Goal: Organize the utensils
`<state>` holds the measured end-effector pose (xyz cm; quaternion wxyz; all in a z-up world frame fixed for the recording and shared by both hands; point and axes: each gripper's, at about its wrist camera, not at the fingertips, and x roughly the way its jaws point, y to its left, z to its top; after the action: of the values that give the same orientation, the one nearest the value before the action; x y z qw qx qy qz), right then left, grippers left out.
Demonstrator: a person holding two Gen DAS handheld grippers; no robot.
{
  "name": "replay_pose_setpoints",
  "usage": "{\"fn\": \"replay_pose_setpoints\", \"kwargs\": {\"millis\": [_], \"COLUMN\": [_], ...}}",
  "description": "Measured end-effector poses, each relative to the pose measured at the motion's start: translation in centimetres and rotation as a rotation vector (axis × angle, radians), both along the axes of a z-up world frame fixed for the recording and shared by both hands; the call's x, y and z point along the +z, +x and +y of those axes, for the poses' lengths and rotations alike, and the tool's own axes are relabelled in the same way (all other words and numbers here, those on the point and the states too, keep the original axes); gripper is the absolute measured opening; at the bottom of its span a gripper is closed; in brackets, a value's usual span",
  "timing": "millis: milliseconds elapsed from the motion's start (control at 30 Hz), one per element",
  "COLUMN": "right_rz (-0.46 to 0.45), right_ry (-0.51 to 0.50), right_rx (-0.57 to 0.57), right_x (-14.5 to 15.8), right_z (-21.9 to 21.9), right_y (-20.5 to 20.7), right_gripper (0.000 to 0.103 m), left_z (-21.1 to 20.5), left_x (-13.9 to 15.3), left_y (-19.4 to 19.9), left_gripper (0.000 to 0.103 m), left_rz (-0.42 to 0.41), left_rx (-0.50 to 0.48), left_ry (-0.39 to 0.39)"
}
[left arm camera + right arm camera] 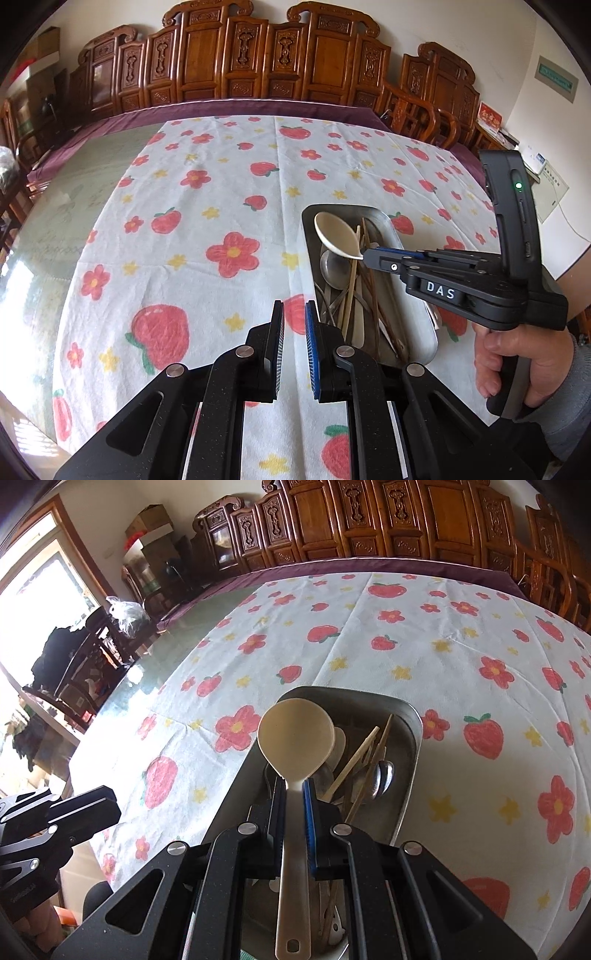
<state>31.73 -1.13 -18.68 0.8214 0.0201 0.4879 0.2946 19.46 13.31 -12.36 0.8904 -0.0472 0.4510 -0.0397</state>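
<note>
Right wrist: spoon (293,738) handle hole; left wrist: hand (517,354).

Table (55,221), floral cloth (221,206), metal tray (388,221)

The right gripper (294,794) tips down and its two fingers are squeezed tight on the neck of a cream spoon (294,734), whose round end sticks out toward 12 o'clock. A hand (517,365) in a grey sleeve wraps around this gripper's handle, down at 4 o'clock in the left wrist view. The left gripper (294,325) also tips down, with its fingers almost together and nothing between them.
</note>
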Motion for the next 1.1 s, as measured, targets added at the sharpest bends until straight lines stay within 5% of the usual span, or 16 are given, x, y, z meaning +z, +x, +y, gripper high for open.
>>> {"fn": "replay_pose_setpoints", "kwargs": {"millis": [267, 700, 933, 1100], "right_rz": [0.004, -0.098, -0.178, -0.237], "right_ry": [-0.015, -0.039, -0.019, -0.022], "right_rx": [-0.022, 0.026, -0.021, -0.081], "right_x": [-1.1, 1.5, 4.8, 6.7], "right_z": [0.4, -0.8, -4.8, -8.8], "right_y": [0.7, -1.9, -5.2, -8.2], "right_gripper": [0.011, 0.016, 0.031, 0.060], "left_z": [0.1, -0.5, -2.2, -3.9], "left_x": [-0.2, 0.6, 2.2, 3.5], "left_y": [-0.2, -0.8, -2.1, -3.8], "left_gripper": [0.010, 0.011, 0.041, 0.063], "left_rz": [0.004, -0.013, -0.050, -0.081], "left_rx": [0.002, 0.008, 0.006, 0.001], "left_ry": [-0.001, 0.005, 0.028, 0.048]}}
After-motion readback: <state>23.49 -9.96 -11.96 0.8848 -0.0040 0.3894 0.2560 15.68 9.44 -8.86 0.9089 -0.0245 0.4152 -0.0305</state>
